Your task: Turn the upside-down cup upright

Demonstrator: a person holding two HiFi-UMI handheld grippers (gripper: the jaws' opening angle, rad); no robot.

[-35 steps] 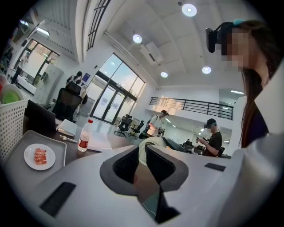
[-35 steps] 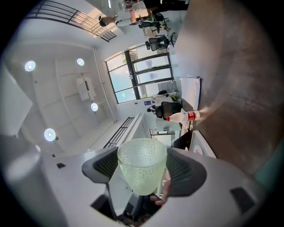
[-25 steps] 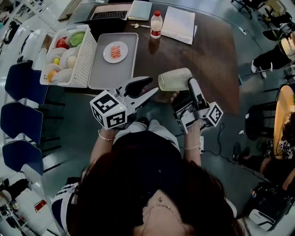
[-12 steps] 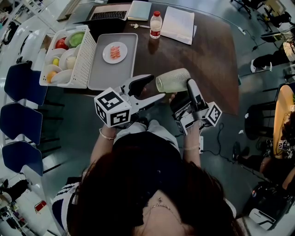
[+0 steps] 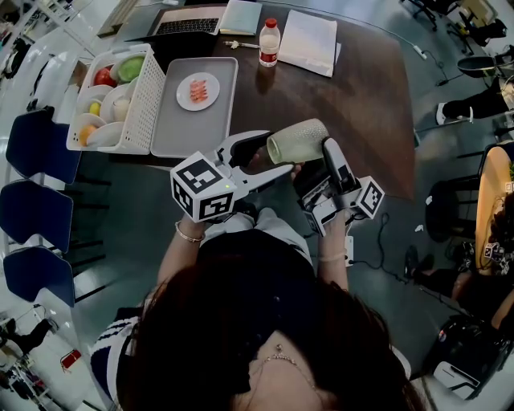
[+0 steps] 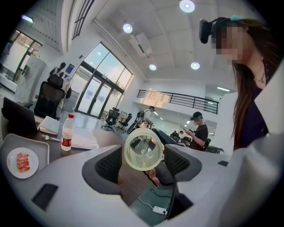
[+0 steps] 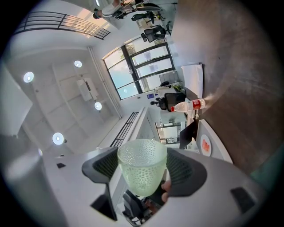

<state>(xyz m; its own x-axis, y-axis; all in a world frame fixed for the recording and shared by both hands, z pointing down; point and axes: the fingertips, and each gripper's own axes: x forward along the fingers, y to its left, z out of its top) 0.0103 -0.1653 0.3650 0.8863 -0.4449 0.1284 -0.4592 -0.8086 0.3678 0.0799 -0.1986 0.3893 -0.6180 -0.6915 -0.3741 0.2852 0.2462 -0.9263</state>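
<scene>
A pale green dimpled cup [image 5: 297,141] hangs on its side above the dark table's [image 5: 377,96] front edge, mouth toward the left. My right gripper [image 5: 315,160] is shut on its base end; in the right gripper view the cup [image 7: 141,166] fills the gap between the pads of that gripper [image 7: 143,169]. My left gripper [image 5: 271,155] is open, and its jaws have just been opening. The cup's mouth [image 6: 143,150] sits between the left gripper's [image 6: 144,163] jaws, with a gap at the left pad.
A grey tray [image 5: 173,132] holds a small plate of pink food [image 5: 197,90]. A white basket [image 5: 148,96] of bowls and fruit stands to its left. A water bottle [image 5: 269,42], papers [image 5: 309,40] and a laptop [image 5: 189,24] lie at the back. Blue chairs [image 5: 40,148] stand at the left.
My left gripper has moved right and its jaws have spread around the cup's mouth. The cup in the right gripper has shifted slightly left.
</scene>
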